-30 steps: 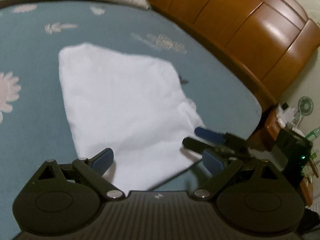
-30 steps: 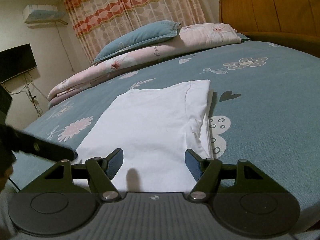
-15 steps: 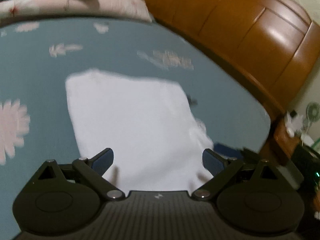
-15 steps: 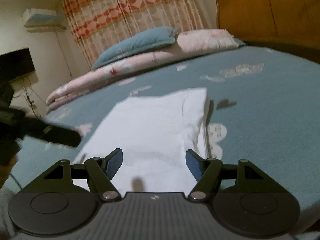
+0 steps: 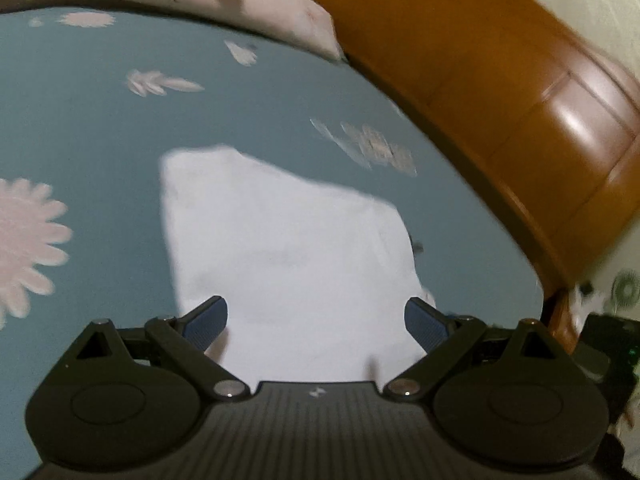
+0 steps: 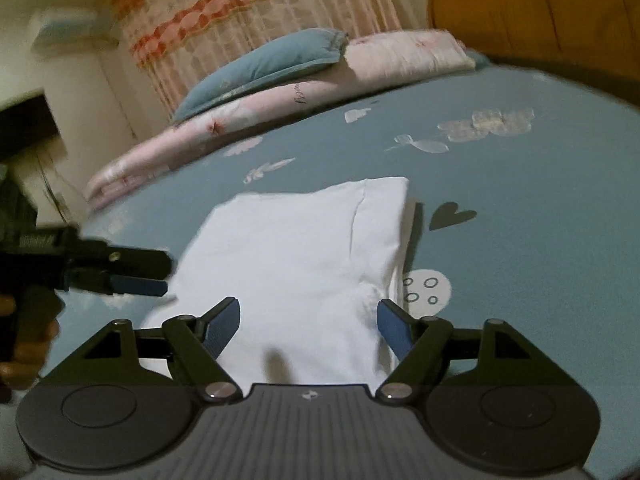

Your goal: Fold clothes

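Note:
A white garment (image 5: 288, 256) lies folded into a flat rectangle on the blue flowered bedspread (image 5: 100, 140). My left gripper (image 5: 316, 324) hovers over its near edge, open, with nothing between the blue pads. From the other side, the right wrist view shows the same garment (image 6: 296, 248) with a folded sleeve seam along its right side. My right gripper (image 6: 308, 320) is open above the near edge, holding nothing. The left gripper (image 6: 132, 276) also shows in the right wrist view, at the garment's left side, with a hand behind it.
A wooden headboard (image 5: 500, 120) runs along the bed's right side in the left wrist view. A rolled pink quilt (image 6: 280, 100) with a blue pillow (image 6: 260, 68) lies at the far edge. Curtains (image 6: 248, 20) hang behind. A nightstand with a small fan (image 5: 624, 292) sits past the bed corner.
Both grippers have drawn back and lifted from the garment. The right gripper has slid out of the left wrist view. The garment lies still.

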Available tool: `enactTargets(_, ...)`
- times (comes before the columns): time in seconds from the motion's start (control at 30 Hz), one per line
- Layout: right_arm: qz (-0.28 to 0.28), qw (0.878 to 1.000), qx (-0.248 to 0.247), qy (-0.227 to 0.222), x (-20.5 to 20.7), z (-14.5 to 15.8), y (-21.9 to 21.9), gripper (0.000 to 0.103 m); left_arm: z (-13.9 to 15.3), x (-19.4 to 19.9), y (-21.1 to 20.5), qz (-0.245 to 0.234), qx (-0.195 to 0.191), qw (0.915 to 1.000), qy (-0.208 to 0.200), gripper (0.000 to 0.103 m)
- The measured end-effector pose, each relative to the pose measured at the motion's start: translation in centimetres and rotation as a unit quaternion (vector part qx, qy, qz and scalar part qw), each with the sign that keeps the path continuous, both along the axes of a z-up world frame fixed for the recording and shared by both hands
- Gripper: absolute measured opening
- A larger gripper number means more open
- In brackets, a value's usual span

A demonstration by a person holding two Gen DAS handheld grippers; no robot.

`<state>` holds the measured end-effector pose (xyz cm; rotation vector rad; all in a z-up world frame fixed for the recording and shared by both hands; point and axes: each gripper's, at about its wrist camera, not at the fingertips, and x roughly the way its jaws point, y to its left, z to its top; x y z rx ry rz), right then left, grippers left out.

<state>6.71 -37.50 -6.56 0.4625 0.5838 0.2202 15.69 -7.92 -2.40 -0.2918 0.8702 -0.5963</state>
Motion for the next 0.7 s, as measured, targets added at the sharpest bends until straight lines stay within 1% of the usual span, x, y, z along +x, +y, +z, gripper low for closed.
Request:
enactTargets(0.07, -0.004, 0.998, 0.053, 0.025, 0.9, -0.1, -2.1, 0.081, 0.1, 0.5, 1.6, 0.018, -0.024, 0.9994, 0.017, 0.095)
enactTargets(0.13, -0.008, 0.993, 0.104, 0.06, 2.3, -0.8, -4.2, 0.081, -0.8, 1.4, 3.0, 0.043, -0.041, 0.9967, 0.055, 0.095)
enactTargets(0.17, -0.01, 0.989, 0.129, 0.078, 3.0, -1.1, -5.2, 0.081, -1.4, 1.8, 3.6, 0.054, -0.051, 0.9943, 0.077, 0.095)
enactTargets(0.27, -0.007, 0.973, 0.192, 0.124, 4.6, -2.5, -7.3, 0.081, -3.6, 2.5, 4.8, 0.064, -0.099, 0.9841, 0.132, 0.095)
enactTargets(0.3, -0.003, 0.969, 0.209, 0.13, 4.8, -2.8, -7.6, 0.081, -4.2, 2.7, 5.0, 0.065, -0.104, 0.9815, 0.147, 0.095)
enactTargets(0.33, -0.001, 0.967, 0.217, 0.132, 4.9, -2.9, -7.7, 0.081, -4.7, 2.9, 4.9, 0.066, -0.106, 0.9799, 0.156, 0.095)
enactTargets(0.43, 0.01, 0.965, 0.216, 0.147, 5.5, -2.9, -7.4, 0.082, -5.7, 3.3, 5.0, 0.061, -0.132, 0.9757, 0.164, 0.095)
enactTargets(0.5, 0.017, 0.965, 0.212, 0.153, 6.8, -2.9, -7.1, 0.084, -6.1, 3.8, 4.8, 0.057, -0.144, 0.9729, 0.172, 0.095)
enactTargets(0.7, 0.039, 0.964, 0.201, 0.169, 10.9, -2.8, -6.0, 0.084, -6.5, 5.8, 3.8, 0.044, -0.157, 0.9717, 0.171, 0.095)
